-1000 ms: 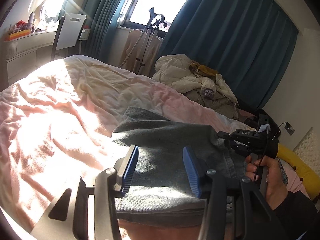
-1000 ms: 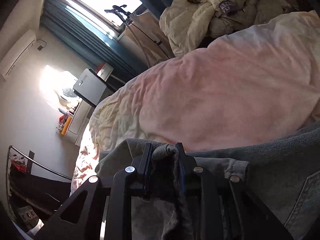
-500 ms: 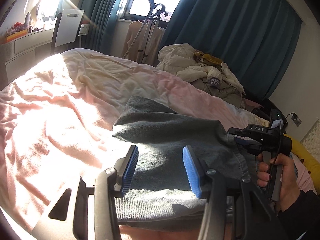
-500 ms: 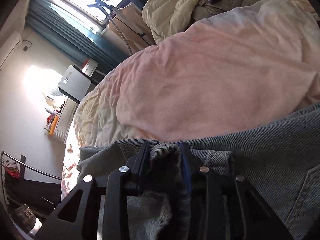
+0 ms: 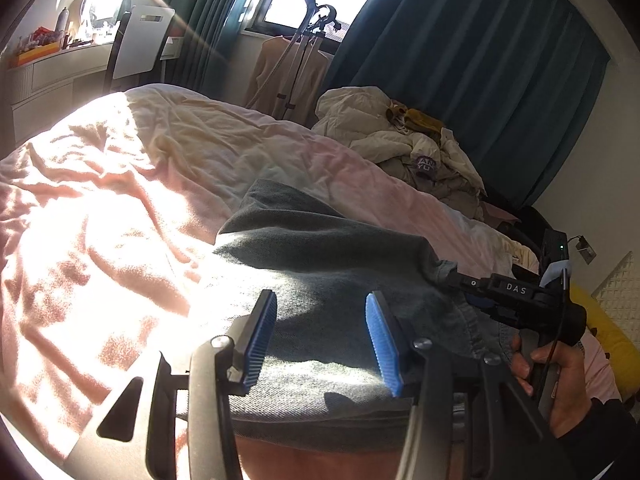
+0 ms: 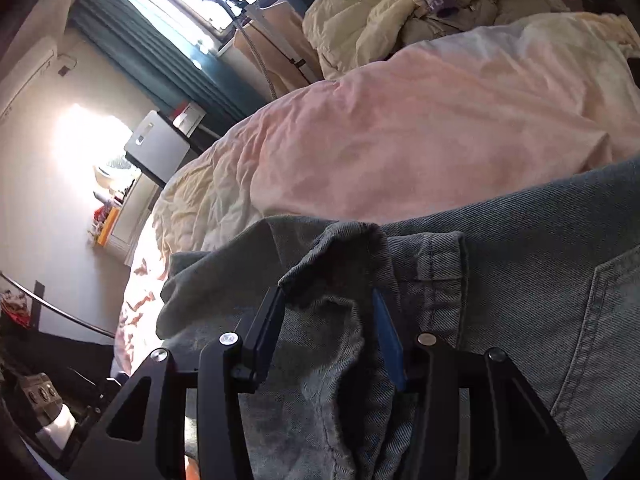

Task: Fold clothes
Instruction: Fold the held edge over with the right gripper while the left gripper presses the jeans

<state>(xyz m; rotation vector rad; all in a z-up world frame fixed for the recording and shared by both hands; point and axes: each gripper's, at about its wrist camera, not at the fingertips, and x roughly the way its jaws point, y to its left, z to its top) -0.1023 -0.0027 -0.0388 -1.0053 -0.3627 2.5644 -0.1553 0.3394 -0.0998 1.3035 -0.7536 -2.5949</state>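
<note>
Grey-blue folded jeans (image 5: 320, 248) lie on a pink duvet (image 5: 120, 220). My left gripper (image 5: 320, 300) hovers just over their near part, open, with nothing between its blue pads. At the jeans' right end is my right gripper (image 5: 460, 280), held by a hand (image 5: 560, 376). In the right wrist view the right gripper (image 6: 328, 300) has its jaws opening. A raised fold of denim (image 6: 340, 248) still stands loosely between them, and the rest of the jeans (image 6: 500, 280) spreads to the right.
A heap of cream and beige clothes (image 5: 400, 136) lies at the bed's far side under dark blue curtains. A white chair (image 5: 140, 40) and desk stand back left, a garment steamer stand (image 5: 304, 60) by the window, a yellow cushion (image 5: 608, 332) at right.
The right gripper's jaws, earlier clamped on the denim fold, have spread apart and the fold has slackened. In the left wrist view the right hand has shifted right. The left gripper is unchanged.
</note>
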